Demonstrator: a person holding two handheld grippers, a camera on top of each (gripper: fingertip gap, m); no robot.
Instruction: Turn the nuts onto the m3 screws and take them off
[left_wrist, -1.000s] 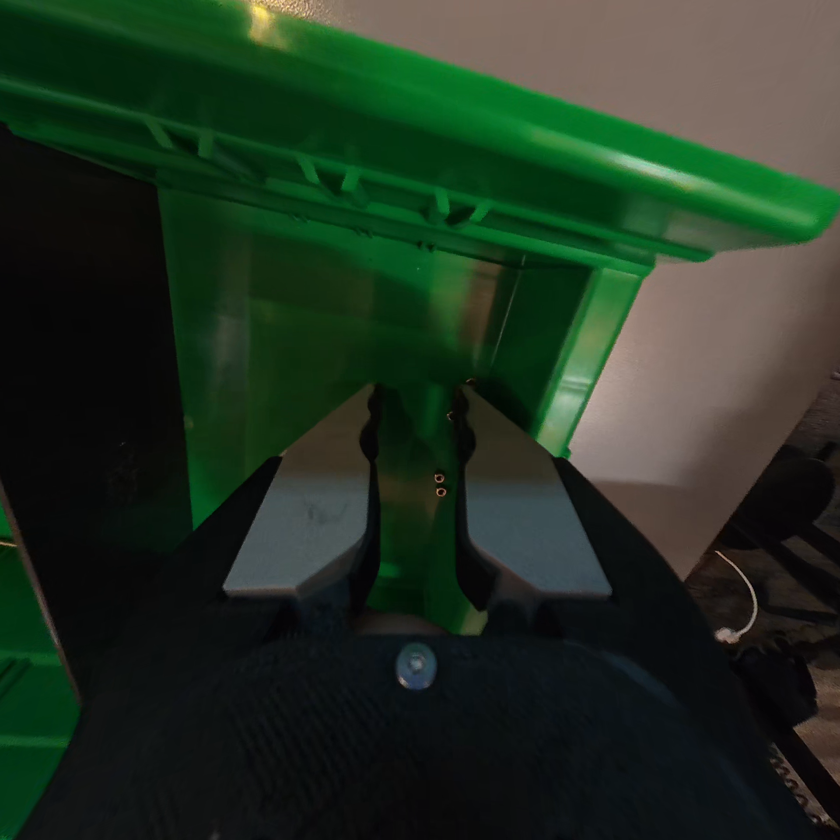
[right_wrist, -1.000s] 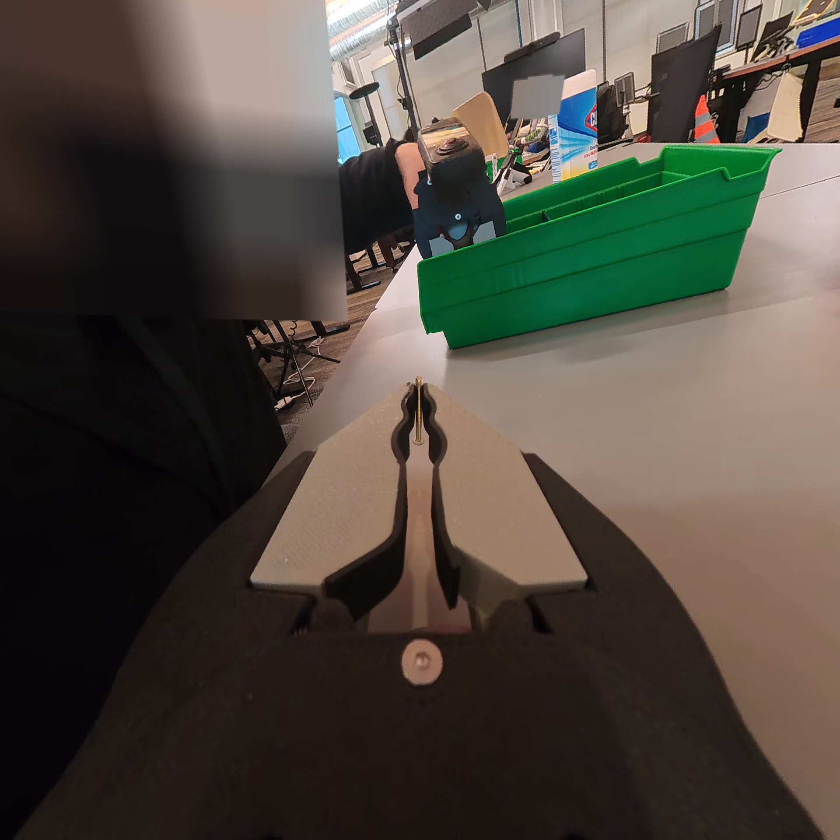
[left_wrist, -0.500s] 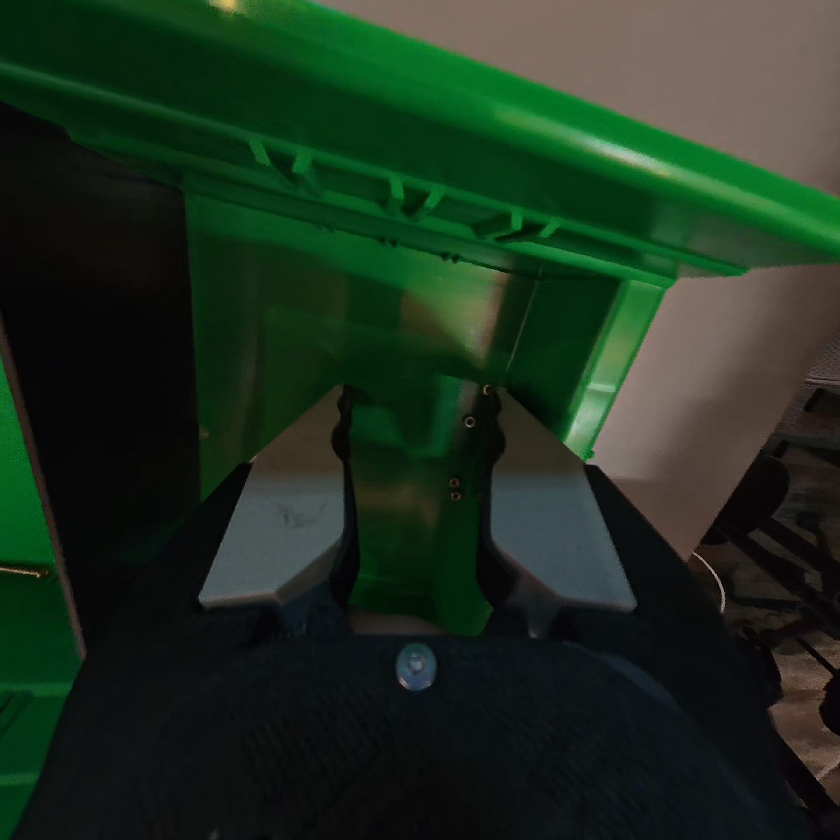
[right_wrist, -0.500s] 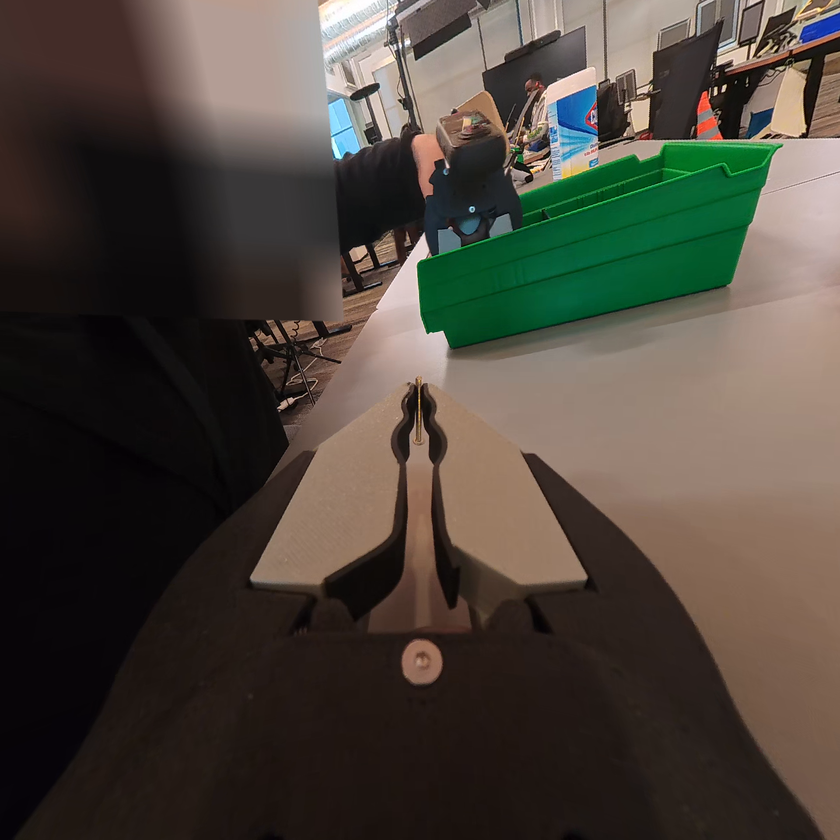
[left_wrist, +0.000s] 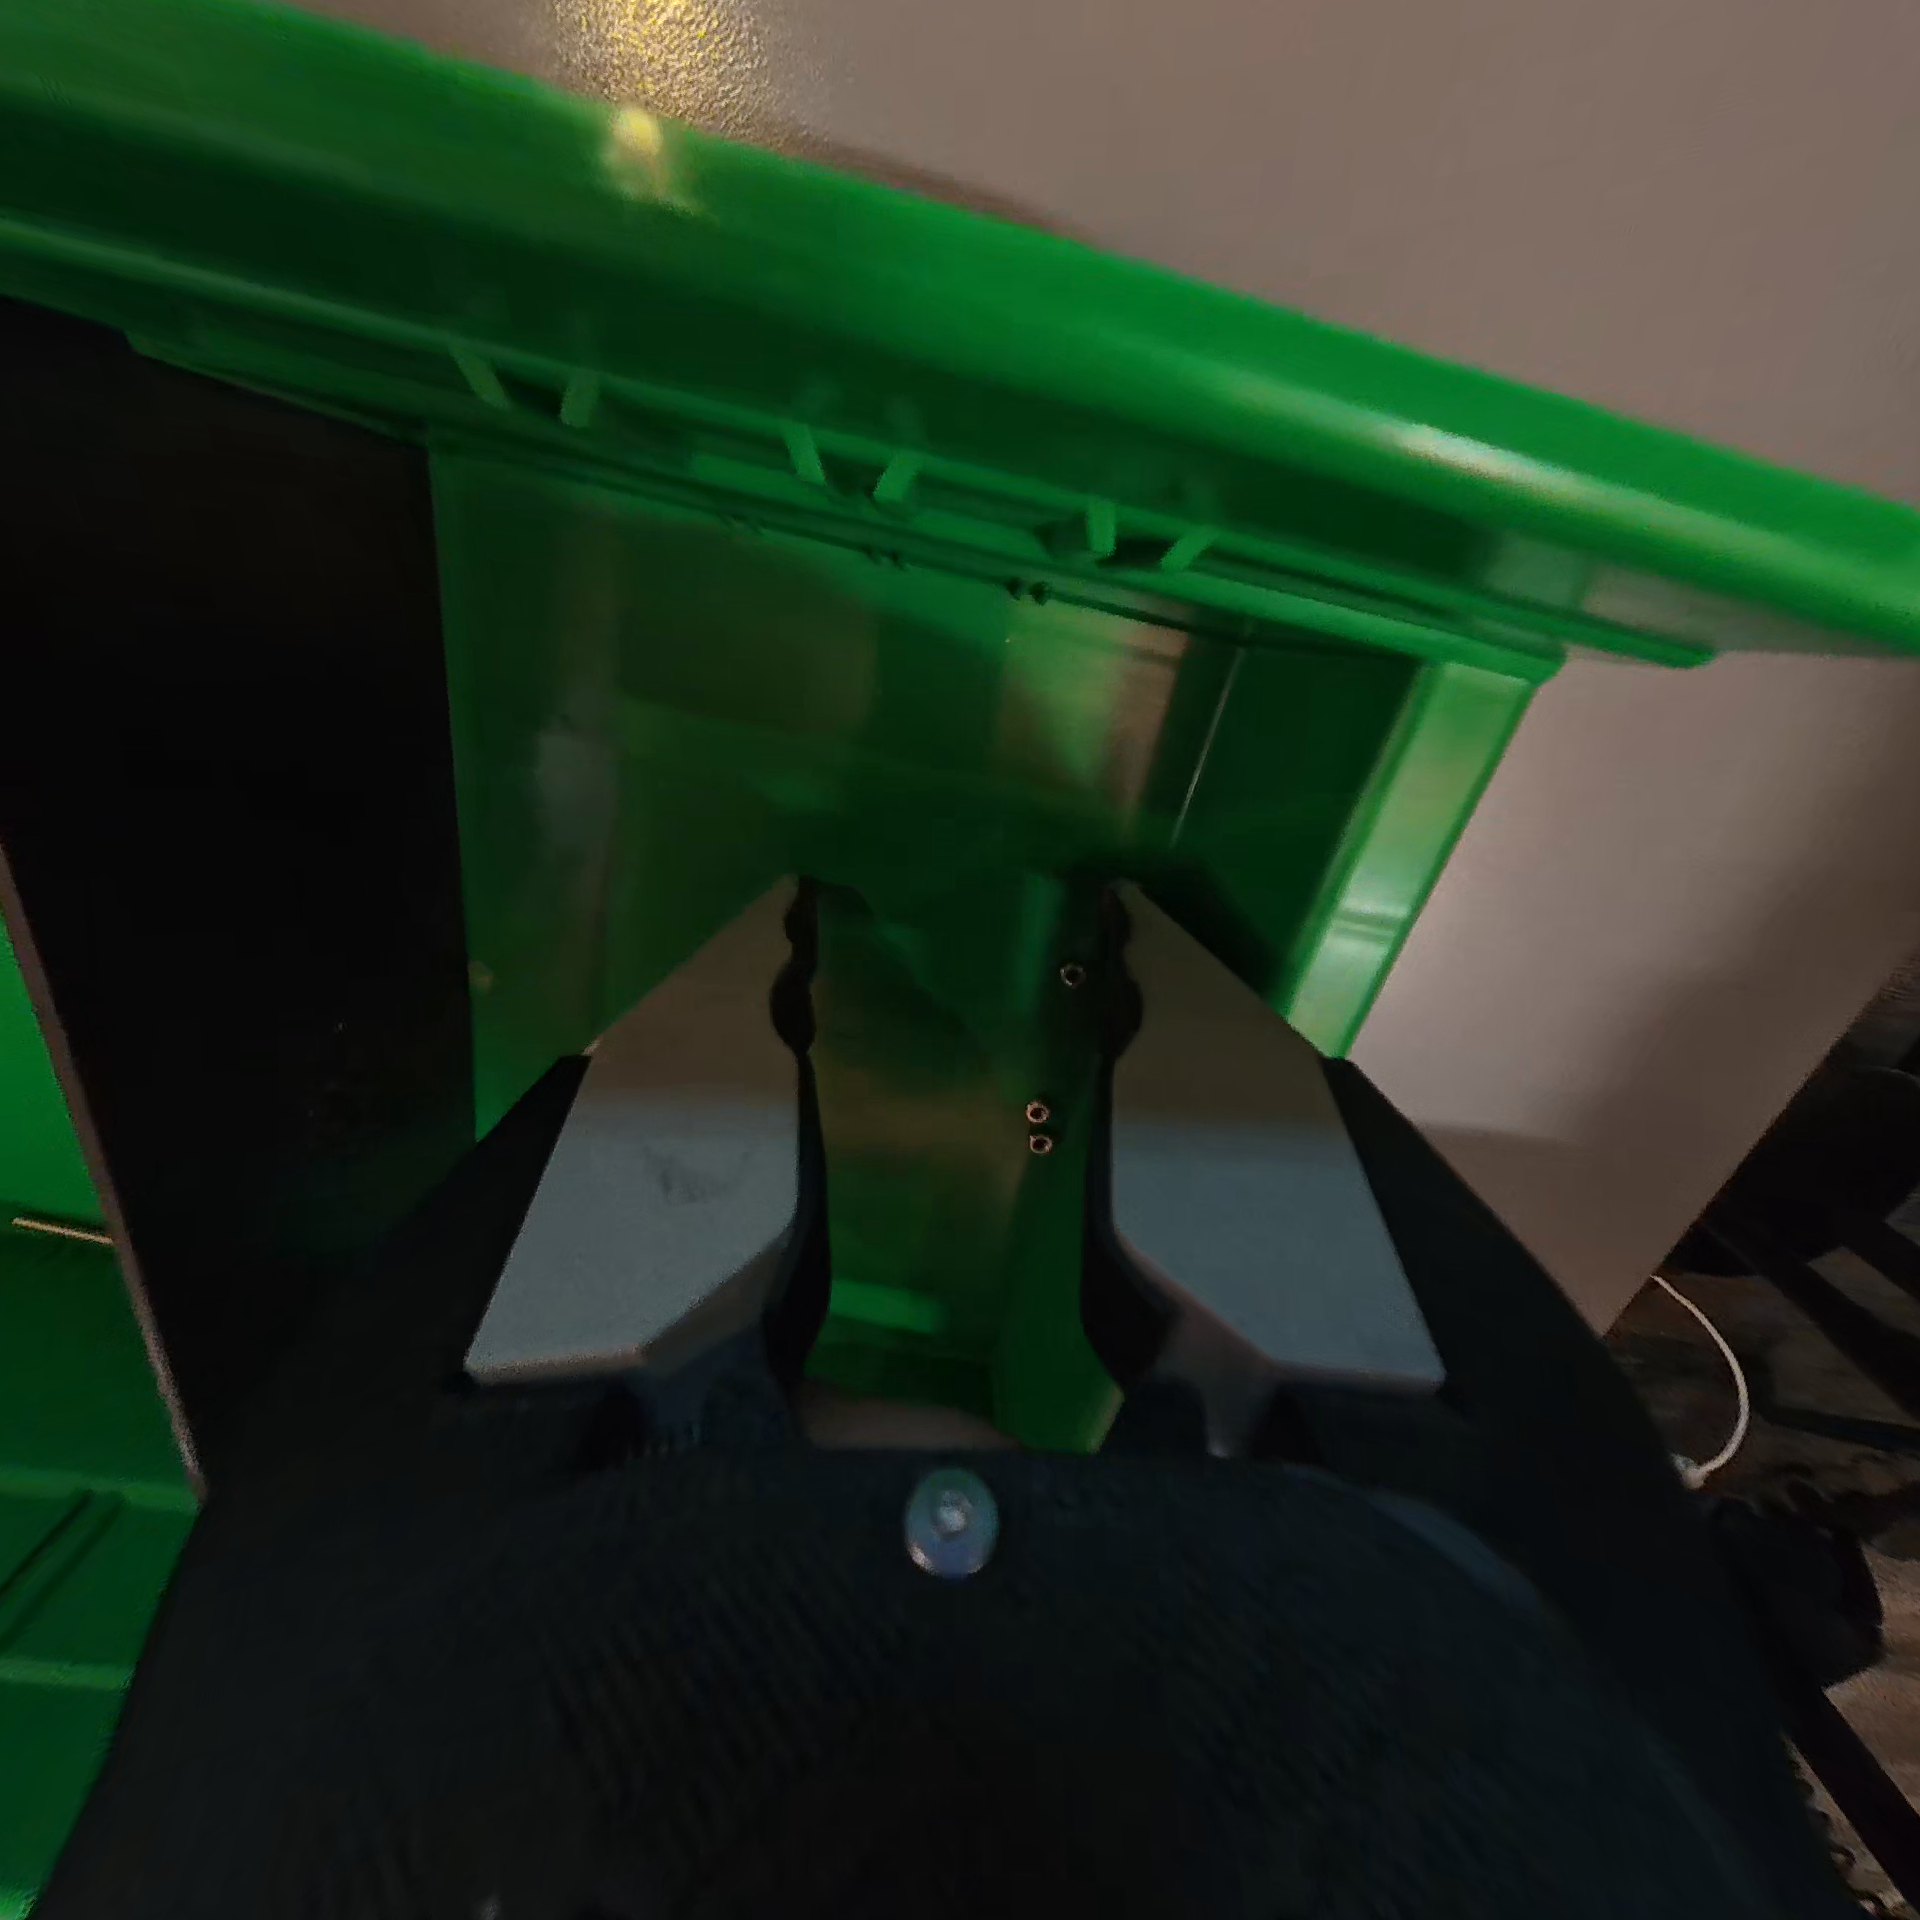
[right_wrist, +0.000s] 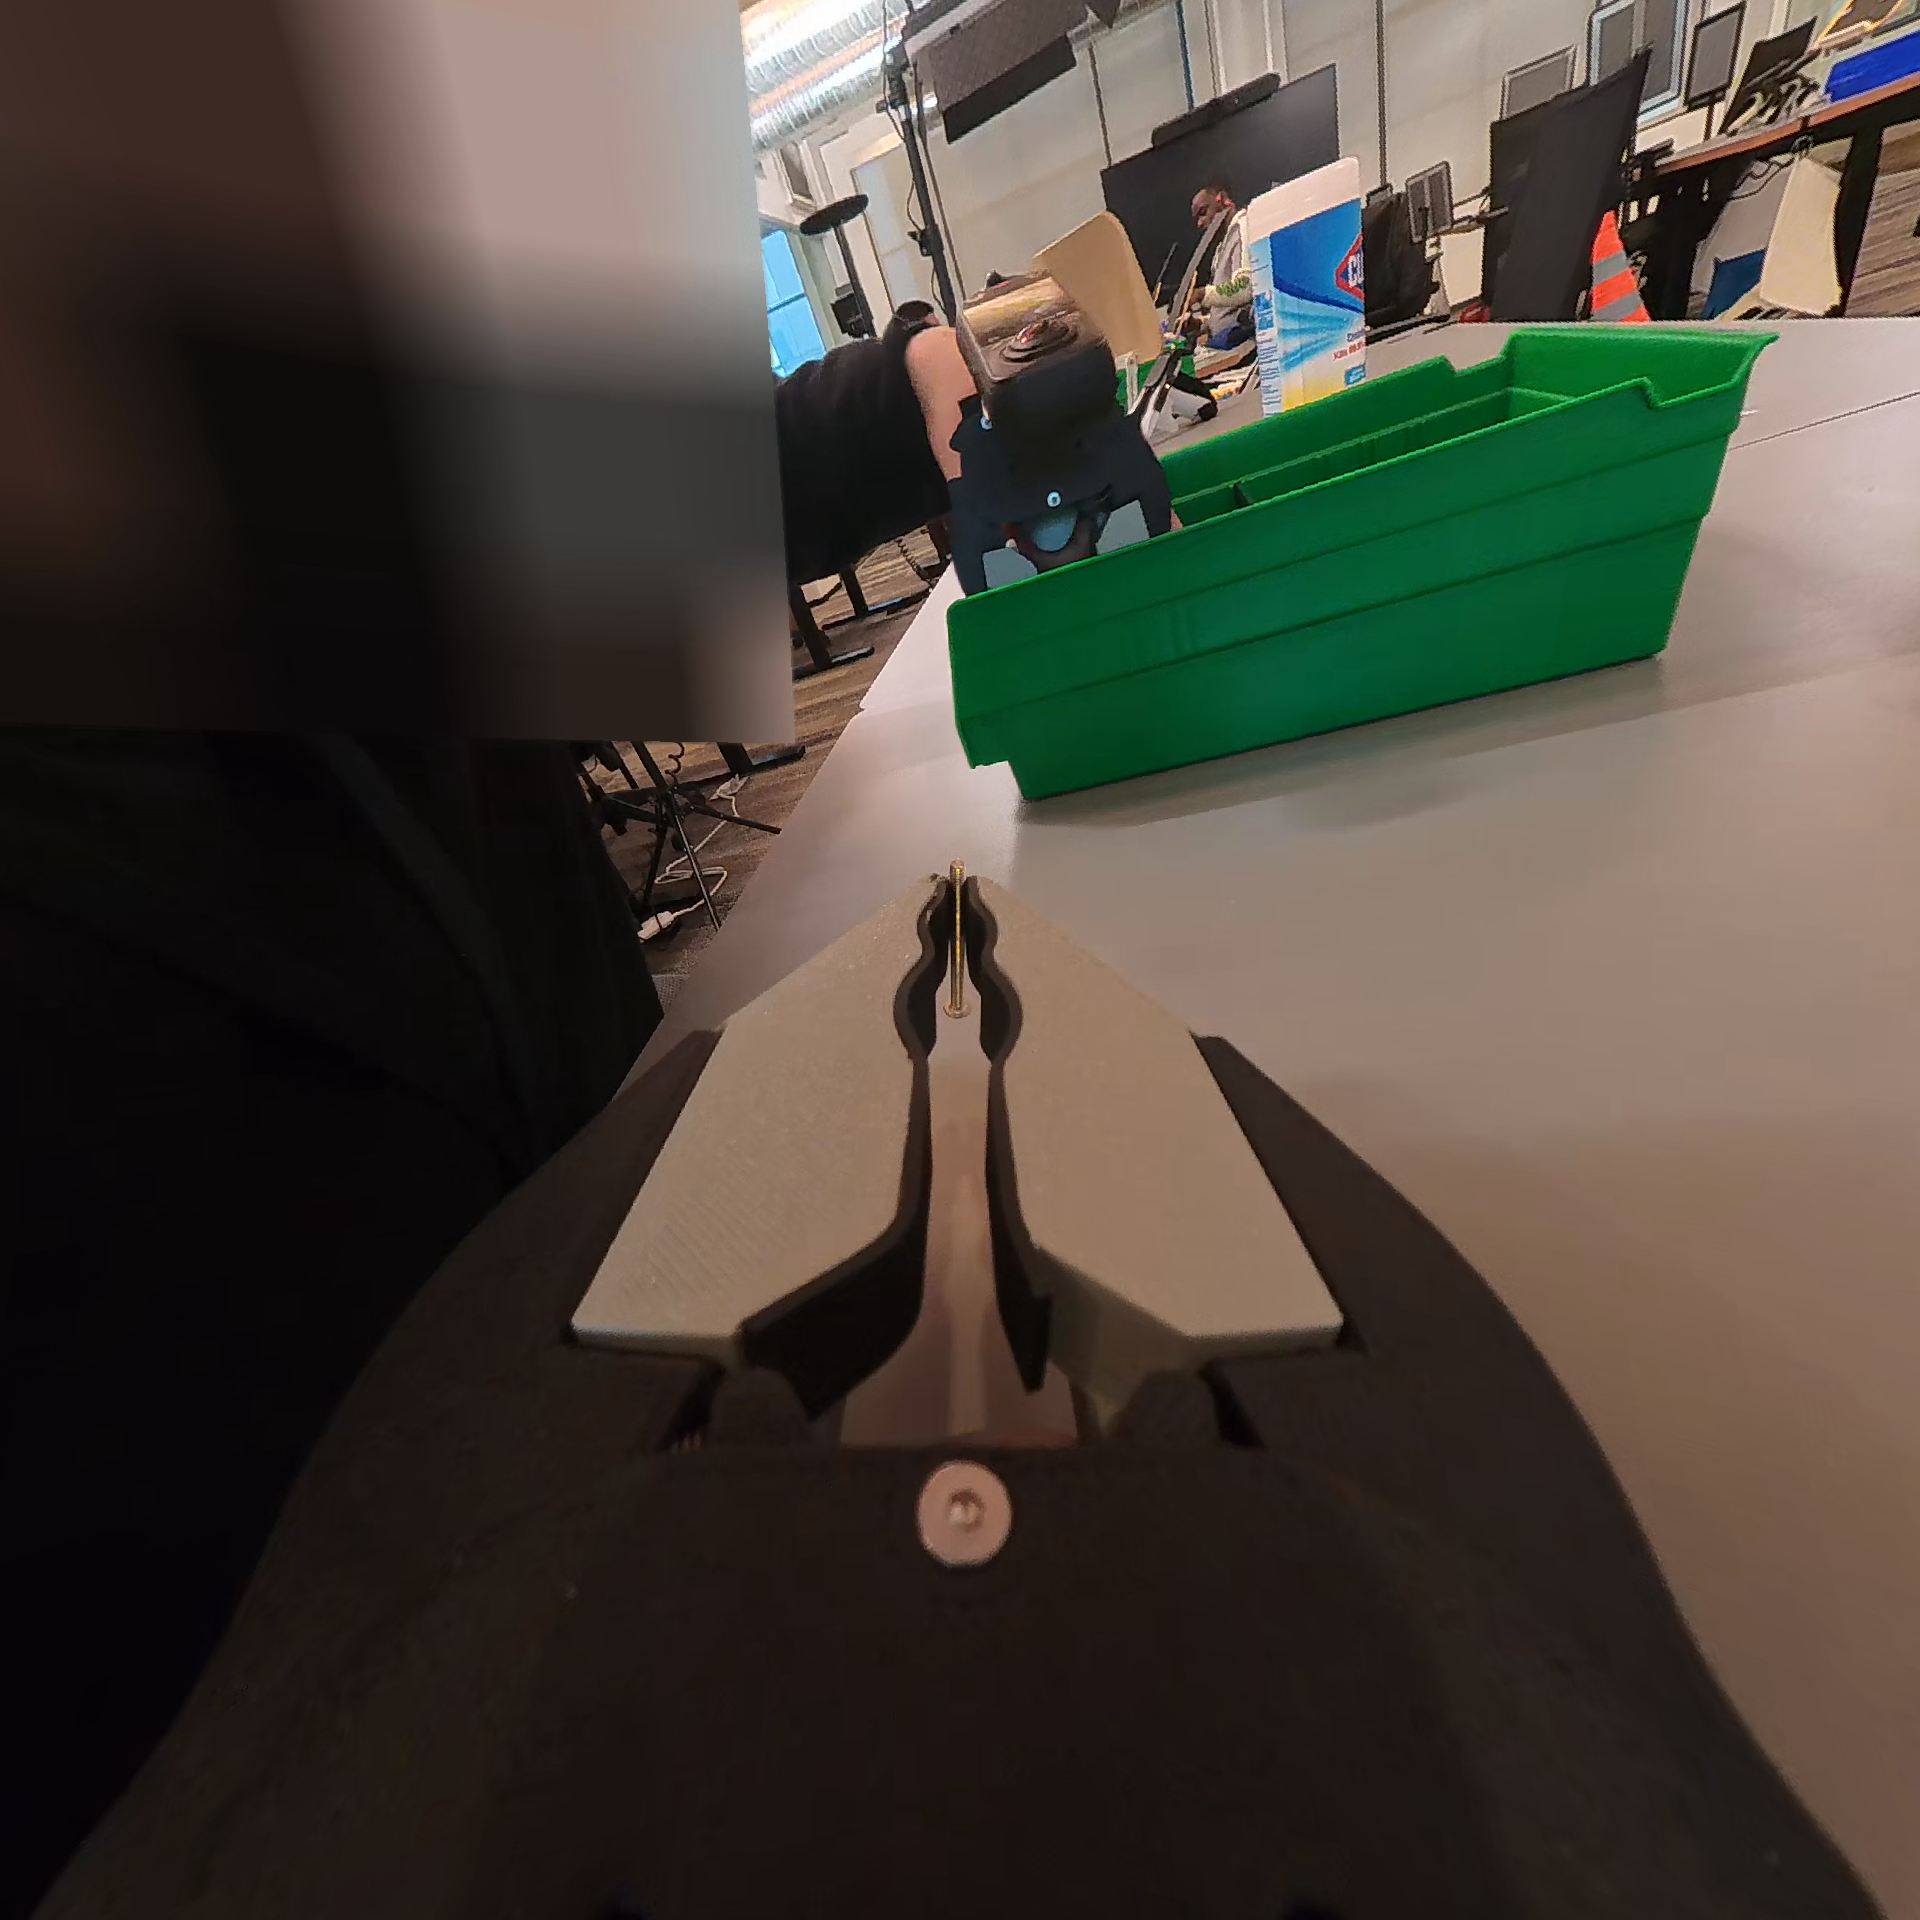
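My left gripper (left_wrist: 956, 904) is open and points down into the end compartment of a green bin (left_wrist: 935, 343). Three small brass nuts lie on the bin floor between its fingers, one near the right fingertip (left_wrist: 1070, 974) and a pair lower down (left_wrist: 1037, 1127). My right gripper (right_wrist: 958, 883) is shut on a thin brass screw (right_wrist: 956, 951), held upright between the fingertips above the grey table (right_wrist: 1455, 987). In the right wrist view the left gripper (right_wrist: 1055, 499) shows far off, dipped into the near end of the green bin (right_wrist: 1299, 644).
A black divider (left_wrist: 229, 831) walls the compartment on the left, with another green section beyond. A white and blue wipes canister (right_wrist: 1304, 291) stands behind the bin. The table edge (right_wrist: 831, 748) runs left of the bin, with floor, cables and stands below. A person's dark sleeve (right_wrist: 852, 457) holds the left gripper. The grippers' ends are close to 30 cm from one another.
My left gripper opened wider and moved lower into the bin, so the nuts now sit between its fingers. My right gripper held still with the screw.
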